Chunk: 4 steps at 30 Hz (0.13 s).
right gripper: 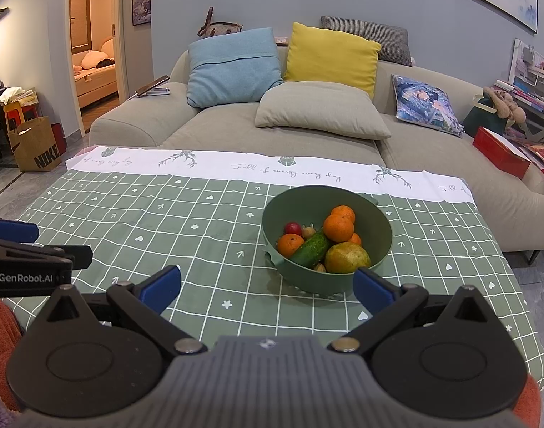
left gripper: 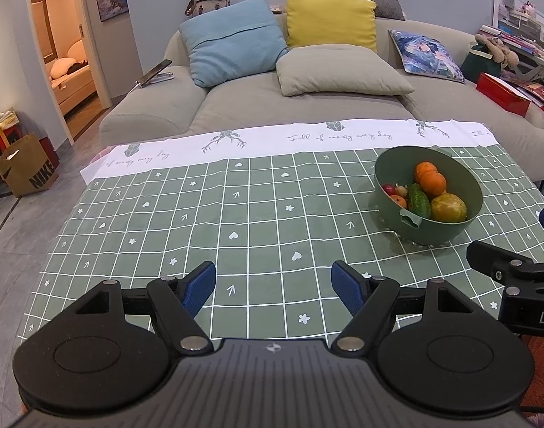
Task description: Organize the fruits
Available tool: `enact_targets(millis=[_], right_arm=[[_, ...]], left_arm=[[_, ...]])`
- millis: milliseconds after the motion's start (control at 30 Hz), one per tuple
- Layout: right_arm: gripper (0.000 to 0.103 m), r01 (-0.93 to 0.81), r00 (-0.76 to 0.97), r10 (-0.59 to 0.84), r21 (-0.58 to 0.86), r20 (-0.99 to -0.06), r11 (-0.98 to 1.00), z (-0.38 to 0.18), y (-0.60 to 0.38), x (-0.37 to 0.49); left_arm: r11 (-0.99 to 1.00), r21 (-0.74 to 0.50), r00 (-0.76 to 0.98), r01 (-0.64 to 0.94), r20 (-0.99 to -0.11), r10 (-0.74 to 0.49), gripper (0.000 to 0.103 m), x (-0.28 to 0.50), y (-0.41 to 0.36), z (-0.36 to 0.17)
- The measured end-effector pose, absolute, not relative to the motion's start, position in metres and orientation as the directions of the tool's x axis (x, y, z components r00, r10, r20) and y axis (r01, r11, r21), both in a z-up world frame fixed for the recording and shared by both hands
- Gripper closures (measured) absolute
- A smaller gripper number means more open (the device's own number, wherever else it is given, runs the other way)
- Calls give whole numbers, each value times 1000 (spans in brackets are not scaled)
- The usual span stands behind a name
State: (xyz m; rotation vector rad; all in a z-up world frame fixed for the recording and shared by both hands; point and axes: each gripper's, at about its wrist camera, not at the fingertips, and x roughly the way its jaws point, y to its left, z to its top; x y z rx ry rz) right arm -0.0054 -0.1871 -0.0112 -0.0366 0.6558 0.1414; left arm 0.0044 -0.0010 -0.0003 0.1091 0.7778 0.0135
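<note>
Both the left hand-held gripper [left gripper: 273, 283] and right hand-held gripper [right gripper: 266, 287] stood open and empty. The bowl [right gripper: 379, 249] of fruit sat just ahead of the right one; the top orange [right gripper: 338, 228] looked firm, light and smooth, best pinched across its middle.

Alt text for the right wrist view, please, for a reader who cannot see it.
A green bowl of oranges, a cucumber and other fruit sits on a green checked tablecloth, just beyond the open, empty right gripper. The left gripper shows at the left edge; a beige sofa with cushions stands behind.
</note>
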Motion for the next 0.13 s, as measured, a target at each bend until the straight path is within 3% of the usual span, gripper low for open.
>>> enact_targets(millis=[133], right_arm=[[5, -144, 782, 121, 12, -611, 990, -12, -186, -5]], left_arm=[[995, 99, 714, 28, -699, 49, 17, 4, -1, -1]])
